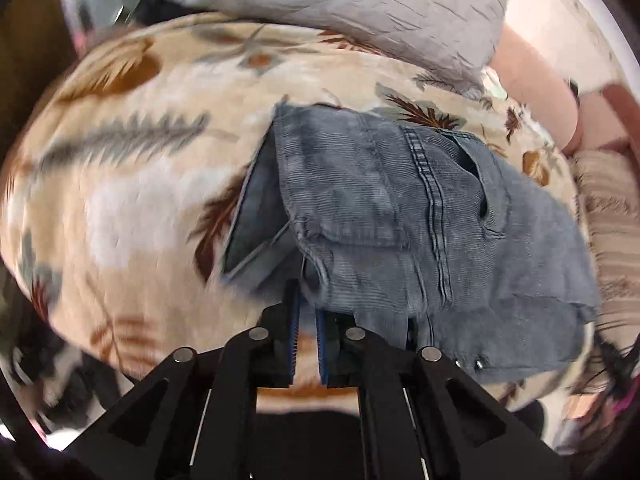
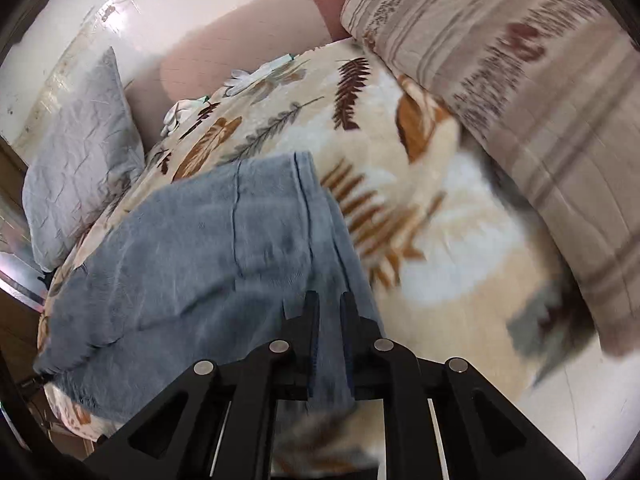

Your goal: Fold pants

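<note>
Between the right gripper's (image 2: 330, 300) nearly closed fingers ran a denim strip; the left gripper (image 1: 306, 300) pinched the pants (image 1: 400, 208) at their near edge. They lay partly folded on the leaf-print blanket (image 1: 140, 200), seemingly soft, limp, fairly heavy; hems and seams looked the best holds.

left gripper (image 1: 307, 300) fingers pinched nearly closed, right gripper (image 2: 330, 304) — fingers slightly apart

Pants (image 1: 400, 208): faded blue-grey corduroy cloth, fine ribs, matt, frayed hem. Blanket (image 1: 152, 184): soft fleece w/ leaf print. Pillow (image 1: 352, 8): grey, crinkled fabric. Gripper fingers (image 2: 311, 320): black matt plastic, shiny metal pins
</note>
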The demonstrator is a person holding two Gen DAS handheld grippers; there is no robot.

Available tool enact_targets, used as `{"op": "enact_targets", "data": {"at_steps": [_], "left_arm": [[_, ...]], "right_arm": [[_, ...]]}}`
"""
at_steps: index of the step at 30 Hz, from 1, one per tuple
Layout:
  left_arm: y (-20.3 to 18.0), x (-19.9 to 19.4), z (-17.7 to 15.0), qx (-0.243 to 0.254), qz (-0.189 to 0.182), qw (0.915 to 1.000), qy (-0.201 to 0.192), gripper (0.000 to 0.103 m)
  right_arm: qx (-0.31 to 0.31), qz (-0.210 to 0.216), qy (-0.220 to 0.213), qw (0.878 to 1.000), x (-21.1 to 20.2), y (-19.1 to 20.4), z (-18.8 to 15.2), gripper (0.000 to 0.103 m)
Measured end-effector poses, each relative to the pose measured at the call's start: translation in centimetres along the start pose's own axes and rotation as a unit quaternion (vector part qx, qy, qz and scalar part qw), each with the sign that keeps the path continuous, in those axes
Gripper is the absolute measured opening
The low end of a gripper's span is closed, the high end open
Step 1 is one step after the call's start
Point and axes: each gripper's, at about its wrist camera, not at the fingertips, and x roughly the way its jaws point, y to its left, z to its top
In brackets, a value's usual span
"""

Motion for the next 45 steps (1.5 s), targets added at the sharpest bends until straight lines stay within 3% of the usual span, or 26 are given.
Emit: {"op": "enact_targets", "data": {"at_steps": [1,2,3,4,5,6,7,11,15,20,24,25,26,27,28,30,35,38,41,43,45], "left_arm": [[0.5,-0.8,-0.5,-0.015,-0.024,0.9996,0.002,0.008],[0.8,-1.1,-0.7,-0.026,-0.044,0.9987,0.005,0.013],[0.9,-1.6,-0.9,-0.039,-0.072,0.9966,0.007,0.027],[0.8,-1.8,-0.9,-0.047,-0.09,0.9948,0.007,0.048],[0.4,-2.0,-0.9,-0.054,-0.106,0.9929,0.004,0.056],[-0.1,-2.0,-0.8,-0.06,-0.118,0.9912,0.001,0.063],[-0.6,-1.7,-0.7,-0.06,-0.128,0.99,0.002,0.064],[-2.9,0.8,-0.2,-0.055,-0.148,0.9869,0.036,0.064],[-3.0,3.5,0.5,-0.093,-0.163,0.9798,0.07,0.064],[-3.2,6.0,0.9,-0.117,-0.172,0.9732,0.097,0.064],[-3.7,6.7,2.3,-0.126,-0.175,0.972,0.093,0.062],[-3.8,6.6,2.7,-0.126,-0.172,0.9727,0.09,0.057],[-3.8,6.3,3.0,-0.127,-0.167,0.9738,0.087,0.05],[-3.7,6.1,3.3,-0.126,-0.165,0.9744,0.085,0.032],[-3.5,5.5,3.5,-0.121,-0.169,0.9747,0.081,0.023],[-2.7,4.3,3.4,-0.122,-0.184,0.9726,0.072,0.017],[-0.9,0.6,0.7,-0.096,-0.194,0.9754,0.04,0.017],[0.4,2.6,-1.5,-0.11,-0.169,0.9772,0.068,0.017],[1.6,5.5,-2.8,-0.148,-0.161,0.9699,0.107,0.017],[1.8,5.3,-2.8,-0.156,-0.168,0.9677,0.105,0.017],[1.4,4.1,-2.6,-0.141,-0.163,0.9721,0.093,0.019]], "right_arm": [[0.0,0.005,-0.002,1.0,-0.6,0.1,-0.4,0.017],[0.0,0.014,-0.006,1.0,-1.2,0.4,-0.8,0.026],[-0.001,0.033,-0.009,0.999,-1.9,1.2,-1.1,0.039],[-0.004,0.043,-0.01,0.999,-2.0,1.7,-1.4,0.045],[-0.011,0.058,-0.008,0.998,-2.0,2.9,-1.6,0.054],[-0.021,0.076,-0.003,0.997,-1.7,4.5,-1.9,0.056],[-0.028,0.093,0.003,0.995,-1.2,5.8,-2.3,0.056],[-0.027,0.187,0.073,0.979,3.0,11.7,-3.7,0.056],[0.017,0.26,0.138,0.955,7.9,16.2,-5.2,0.056],[0.058,0.278,0.181,0.942,12.0,18.6,-6.2,0.056],[0.121,0.316,0.164,0.927,13.7,18.7,-5.8,0.052],[0.124,0.315,0.165,0.926,14.0,18.7,-5.6,0.048],[0.126,0.31,0.166,0.928,14.2,18.7,-5.4,0.023],[0.125,0.305,0.164,0.93,14.4,18.9,-5.3,0.004],[0.122,0.303,0.162,0.931,14.2,18.9,-5.1,0.003],[0.115,0.315,0.14,0.932,12.7,19.2,-4.6,0.003],[0.065,0.356,0.114,0.925,6.1,18.6,-5.4,0.003],[0.047,0.348,0.143,0.925,5.0,17.4,-8.8,0.003],[0.039,0.304,0.189,0.933,7.2,16.9,-12.1,0.007],[0.051,0.285,0.211,0.934,8.8,16.3,-13.1,0.008],[0.069,0.286,0.202,0.934,8.3,15.0,-12.5,0.014]]}}
